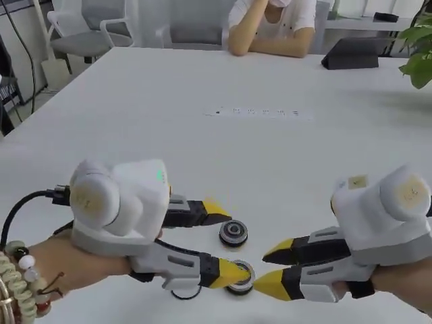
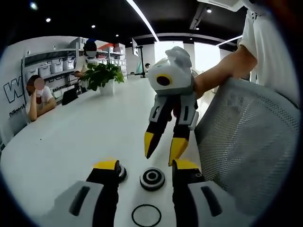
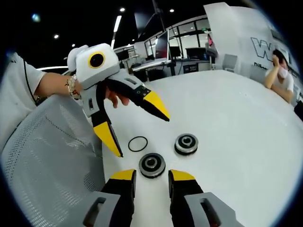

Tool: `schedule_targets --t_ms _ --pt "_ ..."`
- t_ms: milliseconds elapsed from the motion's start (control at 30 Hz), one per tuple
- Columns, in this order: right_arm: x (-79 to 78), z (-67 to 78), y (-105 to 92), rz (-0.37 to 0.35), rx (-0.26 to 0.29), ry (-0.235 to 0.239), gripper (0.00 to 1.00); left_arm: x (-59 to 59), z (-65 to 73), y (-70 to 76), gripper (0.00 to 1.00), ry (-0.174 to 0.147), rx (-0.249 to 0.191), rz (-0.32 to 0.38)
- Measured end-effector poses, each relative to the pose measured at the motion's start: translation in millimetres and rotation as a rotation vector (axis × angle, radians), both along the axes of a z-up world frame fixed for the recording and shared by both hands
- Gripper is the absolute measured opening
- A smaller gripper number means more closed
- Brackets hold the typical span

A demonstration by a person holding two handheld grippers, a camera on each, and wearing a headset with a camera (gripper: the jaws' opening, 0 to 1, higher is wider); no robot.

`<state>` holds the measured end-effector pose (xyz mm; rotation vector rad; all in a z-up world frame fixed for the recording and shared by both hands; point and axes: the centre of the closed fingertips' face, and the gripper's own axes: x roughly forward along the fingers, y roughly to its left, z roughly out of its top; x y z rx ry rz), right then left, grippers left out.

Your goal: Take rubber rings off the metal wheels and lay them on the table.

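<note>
One black rubber ring (image 3: 138, 144) already lies loose on the white table (image 1: 270, 162). In the right gripper view it is at eleven o'clock from the nearer metal wheel (image 3: 152, 164), and the second metal wheel (image 3: 186, 144) is at two o'clock. Both wheel rims look dark, so rings probably remain. The left gripper (image 2: 146, 165) and right gripper (image 2: 162, 155) hover with jaws apart, empty.

Far table (image 1: 270, 155) lies open and wide, easy passage; near edge tight: my left claw (image 1: 233, 244) and right claw (image 1: 264, 268) almost tip to tip; near wheel (image 1: 241, 278) sits at that gap, far wheel (image 1: 233, 233) just beyond; loose ring (image 3: 138, 144) beside them; mesh chair back (image 3: 47, 156) crowds the table edge.
</note>
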<state>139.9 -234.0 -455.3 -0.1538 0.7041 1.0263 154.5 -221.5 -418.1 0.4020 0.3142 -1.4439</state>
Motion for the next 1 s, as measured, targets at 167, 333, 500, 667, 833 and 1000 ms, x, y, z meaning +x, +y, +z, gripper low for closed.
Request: schedule_targets --t_ms 167,333,500,667,833,1000 --pt "0.5 -6.8 -0.1 -0.009 -0.012 0.011 0.25 0.8 -13.7 -0.5 0.3 0.002 0.035 0.003" --pt "1.2 -10.2 1.0 -0.016 -0.013 0.016 0.24 -1.0 -20.7 -3.1 0.25 0.038 0.037 0.009" --pt "-2.2 -15.0 6.0 0.009 -0.037 0.009 0.22 -4.8 -32.6 -2.8 0.2 0.036 0.074 0.005" --pt "-2.7 -20.3 8.7 0.022 -0.067 -0.005 0.22 -4.7 -37.4 -3.5 0.15 0.025 0.095 0.003" --pt "-0.2 -22.4 9.6 0.011 -0.072 -0.014 0.22 -3.4 -42.4 -3.0 0.11 0.028 0.106 0.016" --pt "0.8 -24.1 10.1 -0.004 -0.061 0.001 0.21 -4.9 -42.0 -4.1 0.08 0.048 0.092 0.023"
